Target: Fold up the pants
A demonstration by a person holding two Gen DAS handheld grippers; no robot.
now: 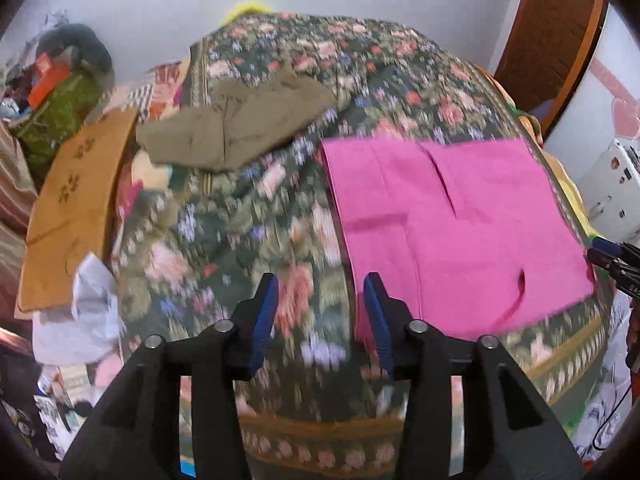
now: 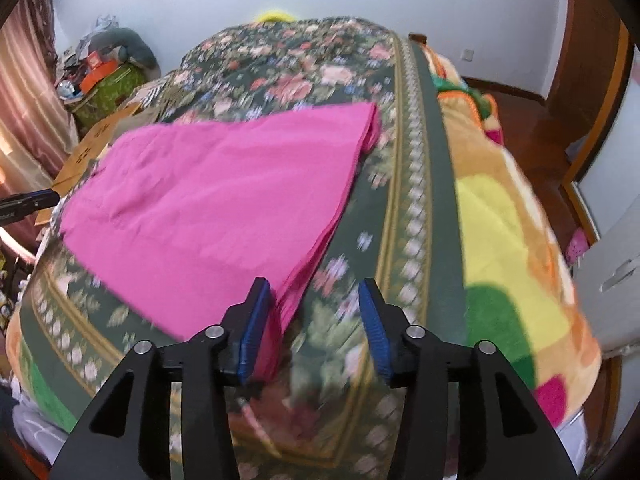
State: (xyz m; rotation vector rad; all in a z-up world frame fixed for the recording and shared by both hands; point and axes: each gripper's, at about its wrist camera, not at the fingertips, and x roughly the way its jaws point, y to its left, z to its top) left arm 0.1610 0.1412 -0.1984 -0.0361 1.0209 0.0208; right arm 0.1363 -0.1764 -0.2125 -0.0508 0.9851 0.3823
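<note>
Pink pants (image 1: pixel 452 224) lie folded flat on a floral bedspread (image 1: pixel 256 220); they also show in the right wrist view (image 2: pixel 216 196). My left gripper (image 1: pixel 322 316) is open and empty, just off the pants' near left corner. My right gripper (image 2: pixel 312 320) is open and empty above the pants' near right corner, its left pad (image 2: pixel 252 320) over the pink edge. The right gripper's tip (image 1: pixel 608 256) shows at the right edge of the left wrist view. The left gripper's tip (image 2: pixel 32 202) shows at the left edge of the right wrist view.
An olive-green garment (image 1: pixel 236 128) lies crumpled at the bed's far left. A brown cardboard sheet (image 1: pixel 76 200) and a cluttered pile (image 1: pixel 60 92) stand left of the bed. A colourful blanket (image 2: pixel 512 248) hangs over the bed's right side, with wooden floor (image 2: pixel 540 128) beyond.
</note>
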